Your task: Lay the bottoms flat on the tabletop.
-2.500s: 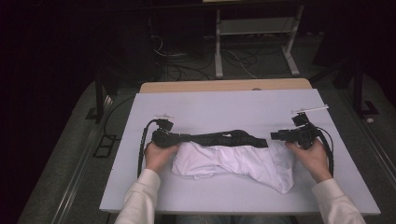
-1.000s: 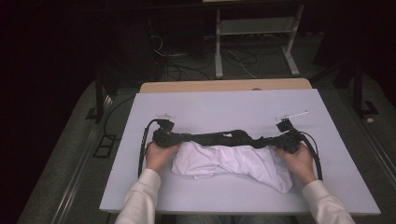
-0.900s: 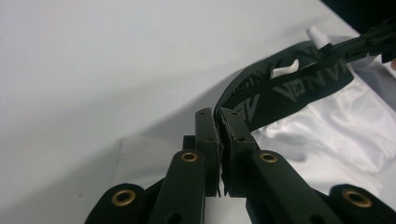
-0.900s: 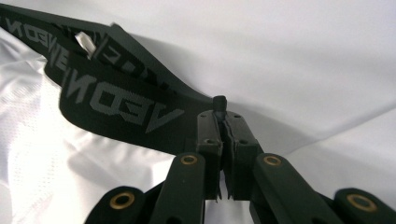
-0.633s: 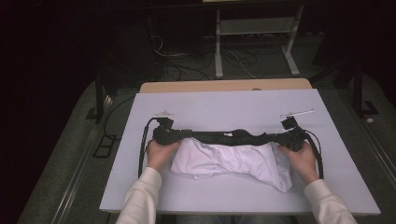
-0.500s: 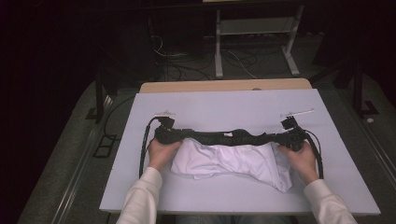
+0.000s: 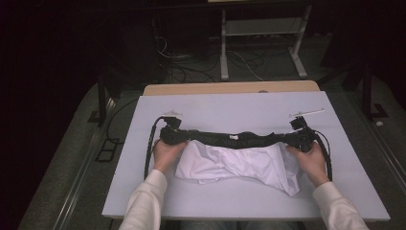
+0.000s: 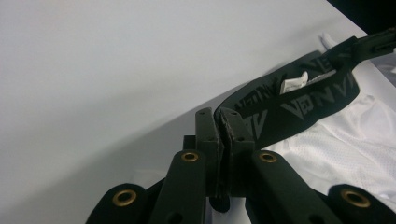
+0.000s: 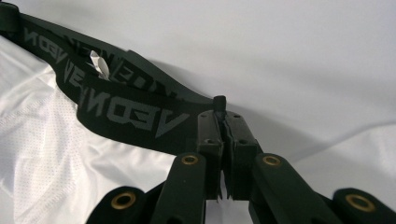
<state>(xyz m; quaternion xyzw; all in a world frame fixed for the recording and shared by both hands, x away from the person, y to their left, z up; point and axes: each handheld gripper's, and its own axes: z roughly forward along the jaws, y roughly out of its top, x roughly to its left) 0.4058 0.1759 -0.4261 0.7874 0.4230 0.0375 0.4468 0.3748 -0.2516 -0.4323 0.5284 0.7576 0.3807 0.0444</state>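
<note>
The left gripper [image 7: 178,135] is pinching the left end of the black waistband [image 7: 239,140], its jaws closing again after a brief slackening, the band clamped between them. The white shorts [image 7: 234,165] are lying mid-table [image 7: 230,108], body sagging toward the person. The fabric is looking light, limp and thin; the lettered elastic band is the firmest place to grip. The right gripper [image 7: 298,140] is clamping the band's right end, jaws nearly together.
</note>
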